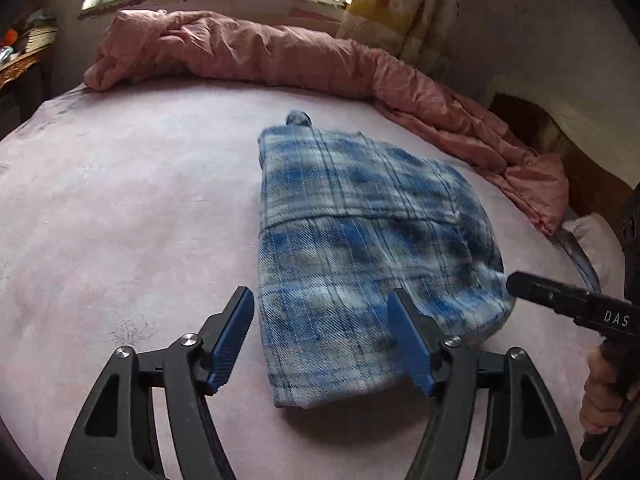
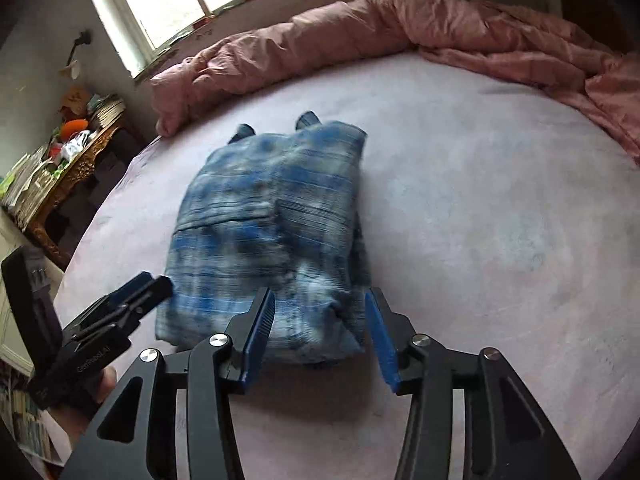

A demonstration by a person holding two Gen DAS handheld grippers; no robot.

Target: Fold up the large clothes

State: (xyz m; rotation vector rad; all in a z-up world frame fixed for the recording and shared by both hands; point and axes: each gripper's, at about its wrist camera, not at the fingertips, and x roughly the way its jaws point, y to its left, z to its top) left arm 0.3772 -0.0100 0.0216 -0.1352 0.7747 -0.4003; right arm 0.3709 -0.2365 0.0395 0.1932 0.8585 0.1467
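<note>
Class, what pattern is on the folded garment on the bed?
Blue, white and grey plaid on the folded garment, clearest in the left wrist view.

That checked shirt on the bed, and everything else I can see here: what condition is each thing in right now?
Blue plaid shirt: folded into a compact bundle, lying on the bed, held by nothing.
Left tool: open, empty, near the shirt's near edge.
Right tool: open, empty, near the shirt's near edge.
Pink comforter: crumpled along the bed's far edge.
Pink bedsheet: spread flat.
</note>
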